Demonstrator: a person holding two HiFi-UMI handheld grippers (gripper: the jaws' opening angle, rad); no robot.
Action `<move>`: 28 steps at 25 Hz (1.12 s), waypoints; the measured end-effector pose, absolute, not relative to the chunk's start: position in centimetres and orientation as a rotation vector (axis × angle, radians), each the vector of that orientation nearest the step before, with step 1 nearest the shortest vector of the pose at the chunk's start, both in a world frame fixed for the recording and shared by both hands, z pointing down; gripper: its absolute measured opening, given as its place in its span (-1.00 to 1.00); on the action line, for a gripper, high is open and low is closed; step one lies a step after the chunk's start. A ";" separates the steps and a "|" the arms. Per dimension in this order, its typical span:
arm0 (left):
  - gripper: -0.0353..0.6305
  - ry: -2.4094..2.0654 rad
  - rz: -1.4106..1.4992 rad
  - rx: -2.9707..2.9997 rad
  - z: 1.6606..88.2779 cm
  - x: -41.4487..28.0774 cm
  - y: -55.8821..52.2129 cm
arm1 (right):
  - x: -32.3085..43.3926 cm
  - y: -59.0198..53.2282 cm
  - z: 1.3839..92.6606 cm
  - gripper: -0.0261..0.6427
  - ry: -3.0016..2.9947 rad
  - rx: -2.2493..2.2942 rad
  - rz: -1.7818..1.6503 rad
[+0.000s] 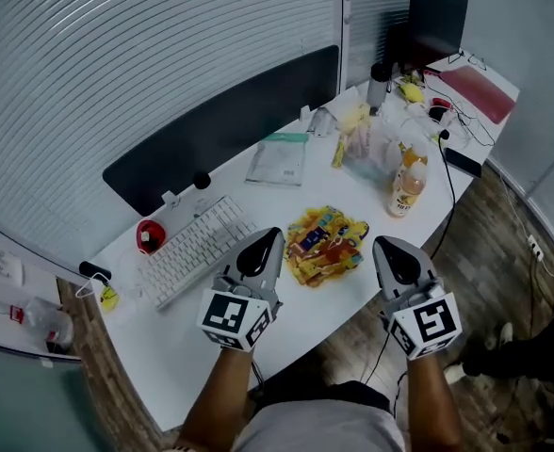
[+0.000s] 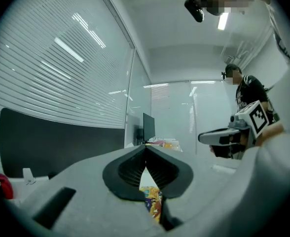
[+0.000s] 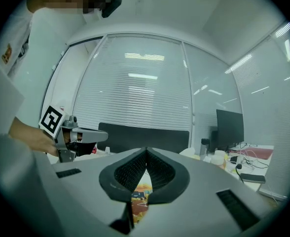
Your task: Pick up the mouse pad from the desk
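Looking down from the person's head, a white desk holds a brightly printed yellow and orange mouse pad. The pad lies flat between the two handheld grippers and just ahead of their fingertips.

The left gripper has its jaws pressed fully together, with nothing between them. Its tips are just to the left of the pad's near edge. In the left gripper view the closed jaws meet in a single line. A strip of the mouse pad shows through the gap beneath them, lying on the desk and not gripped.

The right gripper is also fully closed and empty, and its tips are just to the right of the pad. The right gripper view shows the same thing: the jaws are together and the mouse pad is visible below them.

To the left of the left fingers is a white keyboard, with a red cup beyond it. Farther ahead of both sets of fingers is a wide dark monitor. Ahead of the right fingers stands a bottle of orange drink.
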State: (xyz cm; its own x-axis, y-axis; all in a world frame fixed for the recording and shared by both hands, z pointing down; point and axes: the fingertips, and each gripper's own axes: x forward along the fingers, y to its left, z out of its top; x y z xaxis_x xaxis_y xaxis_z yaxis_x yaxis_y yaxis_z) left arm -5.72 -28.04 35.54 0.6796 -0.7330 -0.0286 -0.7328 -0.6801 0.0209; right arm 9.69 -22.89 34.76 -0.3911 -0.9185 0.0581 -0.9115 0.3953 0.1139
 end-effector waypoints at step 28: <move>-0.28 -1.213 0.470 2.494 48.6 -3.7 -32.3 | 11.4 -30.3 47.4 -0.52 -2.366 1.376 0.272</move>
